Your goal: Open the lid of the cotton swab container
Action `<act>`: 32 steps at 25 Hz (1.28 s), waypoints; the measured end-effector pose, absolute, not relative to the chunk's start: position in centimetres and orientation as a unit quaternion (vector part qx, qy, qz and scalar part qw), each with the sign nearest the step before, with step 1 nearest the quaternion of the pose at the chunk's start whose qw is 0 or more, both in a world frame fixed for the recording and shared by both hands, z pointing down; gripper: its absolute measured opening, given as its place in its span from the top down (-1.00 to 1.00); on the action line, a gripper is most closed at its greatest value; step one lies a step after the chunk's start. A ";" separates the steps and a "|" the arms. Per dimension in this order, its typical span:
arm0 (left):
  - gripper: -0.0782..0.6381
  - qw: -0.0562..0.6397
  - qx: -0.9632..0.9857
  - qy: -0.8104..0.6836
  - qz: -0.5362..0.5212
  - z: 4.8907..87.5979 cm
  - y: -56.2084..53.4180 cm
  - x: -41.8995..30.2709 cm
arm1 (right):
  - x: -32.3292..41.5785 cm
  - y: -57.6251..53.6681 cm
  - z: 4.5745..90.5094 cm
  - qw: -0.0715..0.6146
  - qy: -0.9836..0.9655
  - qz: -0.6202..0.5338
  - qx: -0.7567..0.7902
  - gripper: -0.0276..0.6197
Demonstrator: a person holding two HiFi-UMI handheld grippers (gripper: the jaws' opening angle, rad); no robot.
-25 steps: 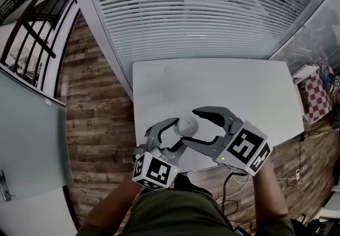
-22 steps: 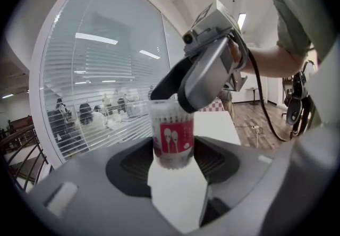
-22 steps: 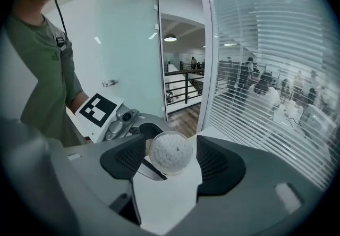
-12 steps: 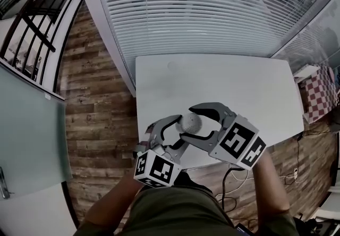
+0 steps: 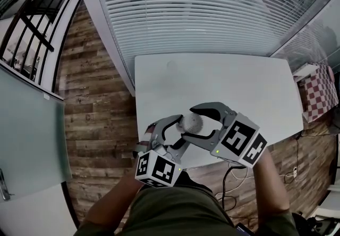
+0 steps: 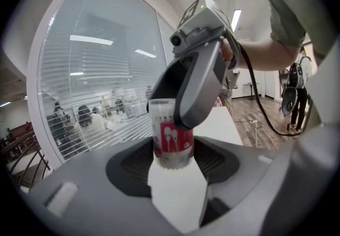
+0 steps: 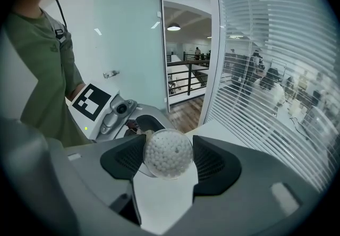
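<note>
Clamping a cotton swab container (image 5: 189, 122) from two sides over the white table's (image 5: 239, 86) near edge.
The left gripper (image 6: 172, 165) holds the clear plastic cylinder by its base, ribbed dark pads (image 6: 133, 166) against its sides; only this view shows the red label (image 6: 170, 135) with swab drawings. The right gripper (image 7: 169, 159) is closed on the round transparent lid (image 7: 168, 153), and its view shows packed white swab tips (image 7: 162, 147) beneath, a pale blob from the head view.

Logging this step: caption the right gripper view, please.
Right tool closed on the clear lid of the cotton swab container, swab tips showing through; left tool holds the body behind.
</note>
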State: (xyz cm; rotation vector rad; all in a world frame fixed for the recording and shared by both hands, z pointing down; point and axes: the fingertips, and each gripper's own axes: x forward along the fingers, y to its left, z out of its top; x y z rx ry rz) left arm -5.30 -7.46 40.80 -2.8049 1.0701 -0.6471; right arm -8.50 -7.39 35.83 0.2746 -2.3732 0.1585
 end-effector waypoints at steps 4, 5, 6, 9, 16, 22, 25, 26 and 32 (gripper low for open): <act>0.10 0.041 -0.913 0.347 -0.212 40.6 -7.6 -5.3 | -8.4 -7.5 35.6 0.359 -0.925 0.060 0.111 0.05; 0.10 0.039 -0.914 0.346 -0.210 40.5 -7.6 -5.2 | -8.4 -7.6 35.5 0.357 -0.926 0.060 0.111 0.05; 0.10 0.037 -0.915 0.345 -0.207 40.5 -7.6 -5.1 | -8.3 -7.6 35.4 0.354 -0.926 0.062 0.112 0.05; 0.10 0.030 -0.917 0.344 -0.200 40.3 -7.6 -4.8 | -8.0 -7.6 35.2 0.347 -0.929 0.064 0.114 0.05; 0.10 0.014 -0.923 0.338 -0.183 40.1 -7.8 -4.3 | -7.4 -8.0 35.0 0.327 -0.935 0.077 0.117 0.06; 0.11 0.002 -0.927 0.336 -0.168 39.7 -8.2 -4.0 | -7.3 -8.6 33.8 0.296 -0.944 0.078 0.122 0.06; 0.11 -0.009 -0.930 0.335 -0.154 39.3 -8.2 -3.8 | -7.1 -8.8 32.7 0.261 -0.953 0.089 0.127 0.06; 0.11 -0.010 -0.930 0.334 -0.152 39.1 -8.2 -3.7 | -7.0 -8.9 32.4 0.249 -0.955 0.092 0.130 0.06; 0.11 -0.025 -0.934 0.330 -0.137 38.2 -8.3 -3.3 | -5.7 -9.3 30.1 0.156 -0.971 0.101 0.147 0.06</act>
